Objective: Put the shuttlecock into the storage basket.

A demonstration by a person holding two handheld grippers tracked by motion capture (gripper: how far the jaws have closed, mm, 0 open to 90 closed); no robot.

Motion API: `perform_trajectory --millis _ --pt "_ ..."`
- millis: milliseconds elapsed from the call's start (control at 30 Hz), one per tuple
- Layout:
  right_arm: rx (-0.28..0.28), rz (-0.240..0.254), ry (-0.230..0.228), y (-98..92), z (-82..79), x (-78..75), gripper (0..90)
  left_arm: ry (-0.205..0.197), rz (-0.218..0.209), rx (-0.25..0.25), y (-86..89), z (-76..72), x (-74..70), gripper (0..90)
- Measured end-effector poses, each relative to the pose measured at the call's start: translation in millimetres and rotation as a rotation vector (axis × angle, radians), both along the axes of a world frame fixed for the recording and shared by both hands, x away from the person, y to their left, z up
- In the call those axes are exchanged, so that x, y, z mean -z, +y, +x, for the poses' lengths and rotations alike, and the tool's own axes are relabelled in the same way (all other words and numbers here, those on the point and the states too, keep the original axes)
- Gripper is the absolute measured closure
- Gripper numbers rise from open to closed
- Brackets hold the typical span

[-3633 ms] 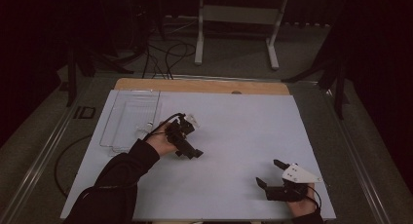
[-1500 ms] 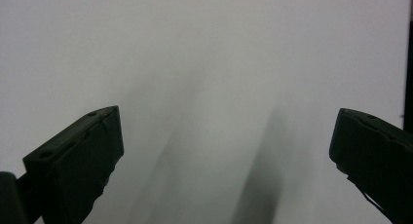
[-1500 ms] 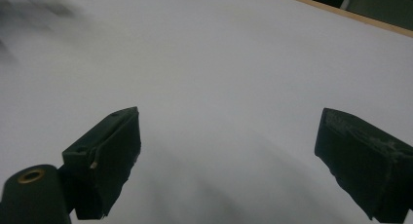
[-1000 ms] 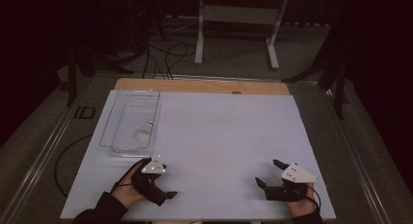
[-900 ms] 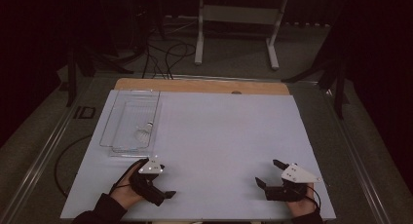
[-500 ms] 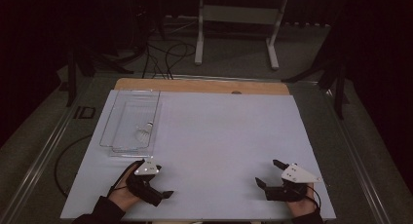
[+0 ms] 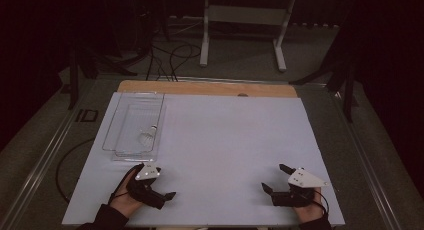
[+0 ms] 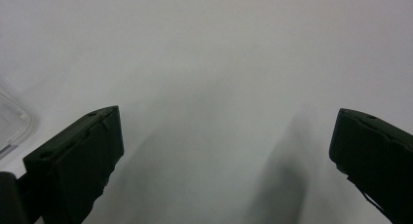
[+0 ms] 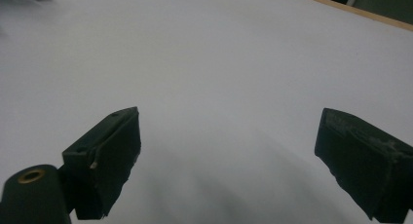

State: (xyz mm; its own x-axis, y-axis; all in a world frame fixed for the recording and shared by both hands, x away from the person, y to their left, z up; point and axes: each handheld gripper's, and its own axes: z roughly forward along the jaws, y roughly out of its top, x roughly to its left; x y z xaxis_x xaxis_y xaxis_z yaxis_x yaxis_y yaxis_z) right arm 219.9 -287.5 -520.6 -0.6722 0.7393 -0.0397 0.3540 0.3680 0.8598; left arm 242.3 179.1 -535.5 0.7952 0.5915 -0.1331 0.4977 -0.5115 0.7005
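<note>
I count two grippers, my left gripper (image 7: 162, 190) at the lower left of the high view and my right gripper (image 7: 276, 179) at the lower right, each with two black jaws standing wide apart and nothing between them. There is one clear plastic tray (image 7: 120, 140) at the left of the white table (image 7: 230, 140), and in it one shuttlecock (image 7: 146, 136). Beyond the table's far edge I count one white stand (image 7: 243, 15) on two legs.
</note>
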Motion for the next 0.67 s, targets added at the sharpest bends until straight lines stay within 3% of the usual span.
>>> perform_trajectory --millis 100,667 --pt "0.0 0.0 0.0 0.2 -0.2 0.0 9.5 -0.003 -0.013 -0.014 0.7 0.2 0.0 0.0" --pt "0.001 -0.002 0.005 -0.4 0.1 0.6 9.5 -0.006 0.005 0.002 -0.2 -0.7 0.3 0.0"
